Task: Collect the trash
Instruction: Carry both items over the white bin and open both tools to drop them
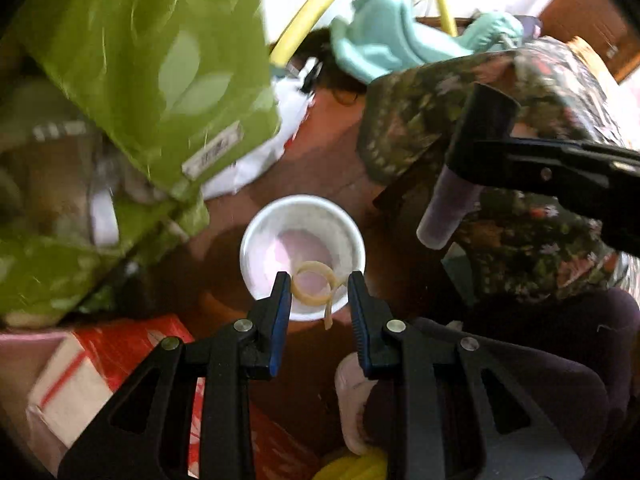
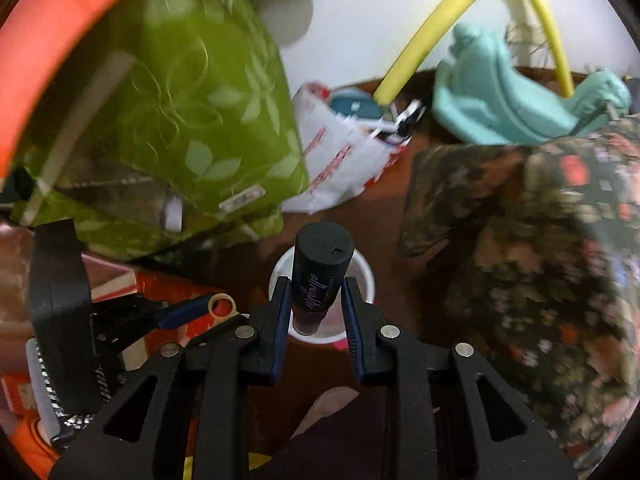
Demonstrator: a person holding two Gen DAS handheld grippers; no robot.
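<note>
Floor clutter ringed around a white paper cup

The white paper cup point(image 1: 303, 256) stands on the brown floor point(image 1: 332, 152), between the green leaf-patterned fabric bag point(image 1: 152, 64) at left and the dark floral cloth point(image 1: 520, 152) at right; behind it lie a white plastic bag point(image 2: 344, 156) and a teal plastic toy point(image 1: 384, 36), and nearer, at left, a red cardboard box point(image 1: 132, 344).

A green leaf-print fabric bag point(image 1: 152, 68) stands on the brown floor point(image 1: 332, 152) beside a white plastic bag point(image 2: 344, 160), with a curved yellow tube point(image 2: 432, 24), a teal plastic form point(image 1: 384, 36) and a dark floral fabric point(image 2: 540, 248) nearby.
</note>
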